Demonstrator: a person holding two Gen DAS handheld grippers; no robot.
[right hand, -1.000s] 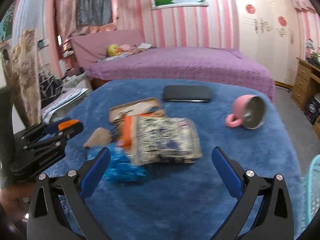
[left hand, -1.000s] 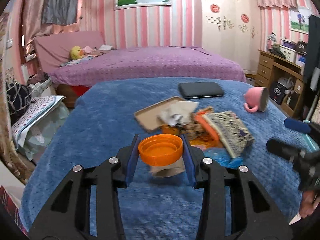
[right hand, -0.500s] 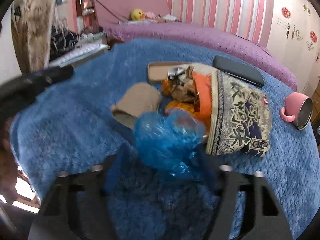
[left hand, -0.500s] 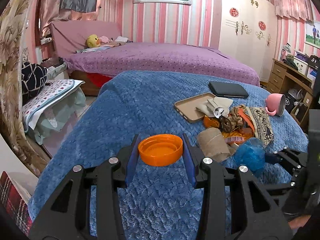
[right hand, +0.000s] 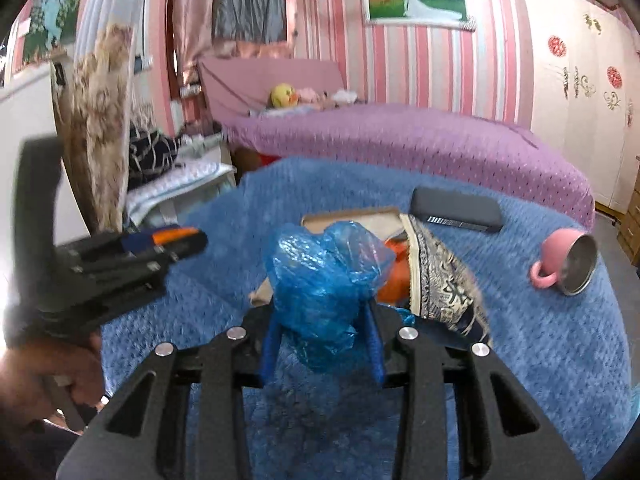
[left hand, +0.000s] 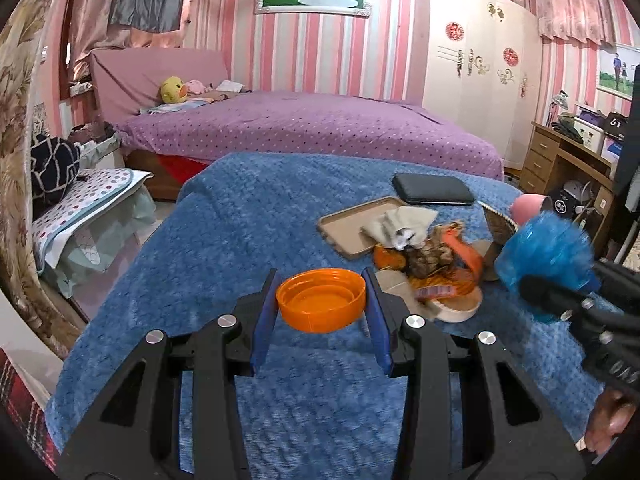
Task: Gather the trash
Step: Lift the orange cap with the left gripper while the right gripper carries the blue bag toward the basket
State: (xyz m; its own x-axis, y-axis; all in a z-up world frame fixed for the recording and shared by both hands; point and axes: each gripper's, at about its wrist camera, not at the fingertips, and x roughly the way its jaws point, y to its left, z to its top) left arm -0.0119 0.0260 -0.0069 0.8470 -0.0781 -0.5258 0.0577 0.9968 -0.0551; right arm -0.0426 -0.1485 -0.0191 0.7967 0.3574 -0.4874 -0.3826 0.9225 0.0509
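My left gripper (left hand: pixel 321 304) is shut on an orange plastic lid (left hand: pixel 321 303), held above the blue blanket (left hand: pixel 240 240). My right gripper (right hand: pixel 324 328) has its jaws closing on a crumpled blue plastic bag (right hand: pixel 320 280), which sits pinched between the pads and lifted off the blanket. In the left wrist view that blue bag (left hand: pixel 548 256) shows at the right edge. A trash pile (left hand: pixel 432 252) of orange wrappers, crumpled paper and a cardboard roll lies behind the lid. A patterned snack packet (right hand: pixel 440 280) lies right of the bag.
A tan tray (left hand: pixel 348 228) and a black case (left hand: pixel 432 194) lie further back on the blanket. A pink mug (right hand: pixel 568 264) lies on its side at the right. A purple bed (left hand: pixel 312 128) stands behind. A person's hand (right hand: pixel 44 372) holds the left gripper.
The right gripper went from wide open to closing on the blue bag and raised it off the blanket. The left gripper, still gripping the orange lid, shifted left away from the pile.
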